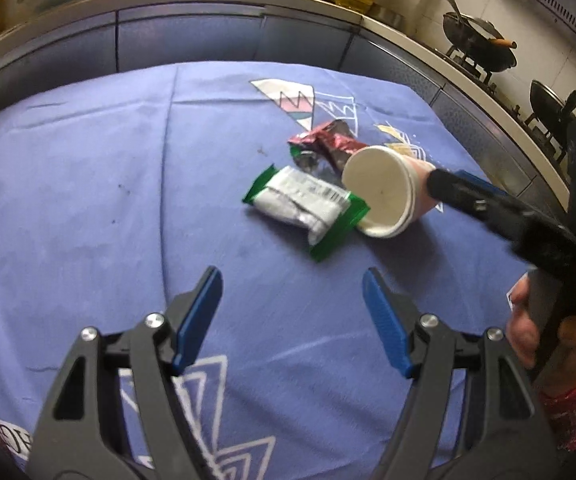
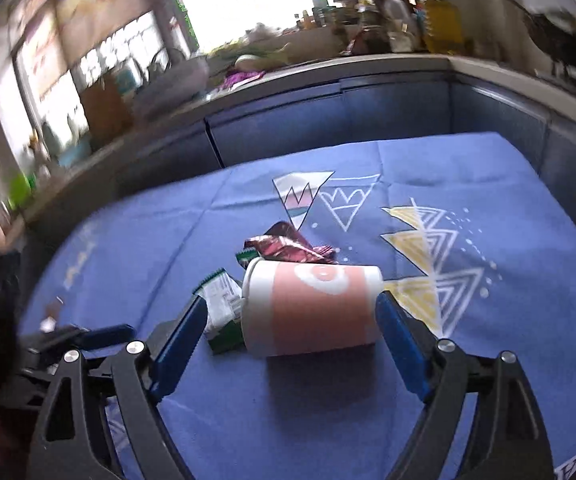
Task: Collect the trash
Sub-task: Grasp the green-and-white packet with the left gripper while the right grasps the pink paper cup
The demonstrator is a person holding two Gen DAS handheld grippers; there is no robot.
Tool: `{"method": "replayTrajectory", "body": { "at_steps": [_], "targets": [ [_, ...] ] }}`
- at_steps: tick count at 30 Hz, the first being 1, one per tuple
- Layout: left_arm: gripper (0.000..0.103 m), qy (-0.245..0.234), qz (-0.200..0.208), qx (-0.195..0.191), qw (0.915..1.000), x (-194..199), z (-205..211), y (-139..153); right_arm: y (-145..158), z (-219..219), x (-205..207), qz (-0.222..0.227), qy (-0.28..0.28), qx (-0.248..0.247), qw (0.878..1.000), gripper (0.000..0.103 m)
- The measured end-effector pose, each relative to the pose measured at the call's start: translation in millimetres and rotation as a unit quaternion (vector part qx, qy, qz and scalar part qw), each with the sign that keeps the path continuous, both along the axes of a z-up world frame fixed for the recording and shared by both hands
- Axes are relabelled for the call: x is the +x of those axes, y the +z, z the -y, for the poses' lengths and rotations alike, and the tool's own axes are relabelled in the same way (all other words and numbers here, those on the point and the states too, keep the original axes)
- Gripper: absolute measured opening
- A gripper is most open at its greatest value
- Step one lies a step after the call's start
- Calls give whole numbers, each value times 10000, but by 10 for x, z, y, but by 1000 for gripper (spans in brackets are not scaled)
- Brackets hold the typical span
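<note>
Right wrist view shows your right gripper [image 2: 288, 320] spread wide around the paper cup [image 2: 312, 308], which lies on its side on the blue tablecloth [image 2: 127, 240]. The mouth points toward the left blue pad and the base sits just beside the right one. The jaws line up with the cup's length, so closing them would press end to end rather than across its soft wall. Neither pad presses on it yet; I judge this a line-up before the grab, not a hold.

The green and white wrapper [image 2: 221, 312] lies partly under the cup's rim, and the crumpled red foil wrapper [image 2: 288, 246] sits just behind the cup. All three pieces huddle in one heap, so a squeeze on the cup may nudge the green wrapper.

From the left wrist view, your left gripper [image 1: 292, 312] hangs open and empty over bare cloth, near the green and white wrapper [image 1: 308, 208] but apart from it. The cup [image 1: 380, 192] shows its open mouth toward this camera, with the right gripper's finger [image 1: 468, 196] alongside.

The cloth is free on the near side and to the left of the heap. The counter front [image 1: 191, 36] stands well behind, beyond the cloth's far edge. On the right, your other hand [image 1: 528, 332] crowds the approach.
</note>
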State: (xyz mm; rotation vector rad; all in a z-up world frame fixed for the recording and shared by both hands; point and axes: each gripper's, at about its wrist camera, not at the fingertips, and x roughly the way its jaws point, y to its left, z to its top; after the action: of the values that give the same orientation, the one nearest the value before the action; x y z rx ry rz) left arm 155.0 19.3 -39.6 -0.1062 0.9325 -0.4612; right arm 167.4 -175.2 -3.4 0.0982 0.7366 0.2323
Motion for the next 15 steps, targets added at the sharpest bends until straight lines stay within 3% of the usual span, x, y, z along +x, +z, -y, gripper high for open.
{"method": "replayTrajectory", "body": {
  "at_steps": [3, 15],
  "targets": [
    [70, 7, -39, -70, 10000, 3, -40, -27, -89, -33, 64, 45, -164, -522, 9985, 84],
    [70, -273, -204, -214, 9992, 40, 124, -82, -193, 949, -189, -169, -1176, 668, 9907, 84]
  ]
}}
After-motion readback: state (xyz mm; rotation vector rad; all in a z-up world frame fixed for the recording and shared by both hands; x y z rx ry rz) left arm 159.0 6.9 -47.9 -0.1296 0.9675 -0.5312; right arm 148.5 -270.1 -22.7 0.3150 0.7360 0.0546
